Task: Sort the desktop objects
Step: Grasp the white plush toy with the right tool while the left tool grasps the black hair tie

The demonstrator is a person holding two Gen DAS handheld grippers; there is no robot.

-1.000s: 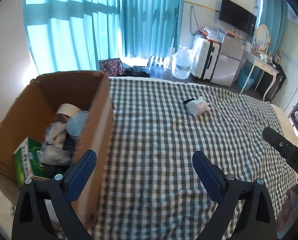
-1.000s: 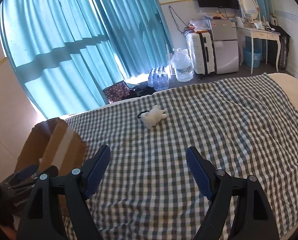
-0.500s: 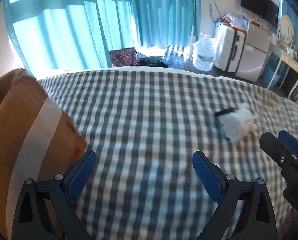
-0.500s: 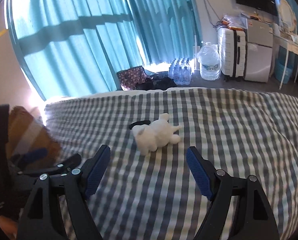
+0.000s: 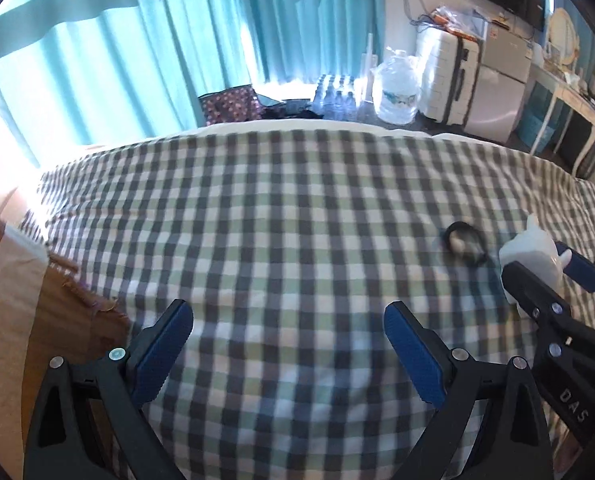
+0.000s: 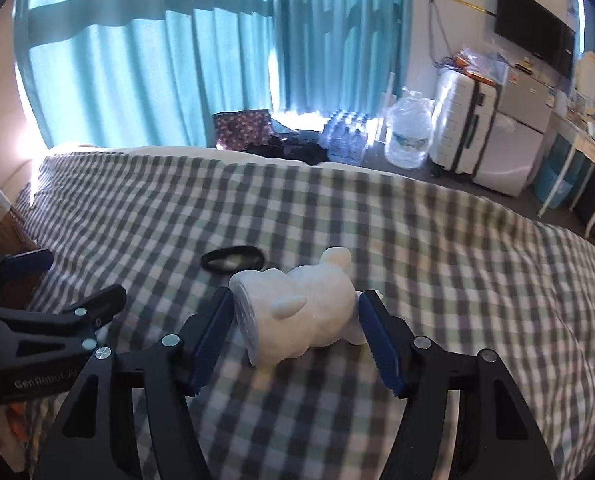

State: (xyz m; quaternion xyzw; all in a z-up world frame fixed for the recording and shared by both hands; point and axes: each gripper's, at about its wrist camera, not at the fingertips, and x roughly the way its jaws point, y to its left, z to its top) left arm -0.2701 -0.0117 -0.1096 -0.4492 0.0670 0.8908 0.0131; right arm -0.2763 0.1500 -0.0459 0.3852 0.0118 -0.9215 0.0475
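Observation:
A white animal figurine lies on its side on the checked cloth. My right gripper is open with its blue-padded jaws on either side of the figurine, close to it. A black hair tie lies just behind the figurine to the left. In the left wrist view the figurine and hair tie show at the right, with the right gripper around the figurine. My left gripper is open and empty over bare cloth.
A brown cardboard box with pale tape stands at the left edge of the cloth. Beyond the far edge are teal curtains, a large water jug, bottled water packs, a white suitcase and a desk.
Both grippers have moved forward and right across the cloth. The right gripper has come up around the figurine and narrowed its jaws. The box has slid to the left edge of view.

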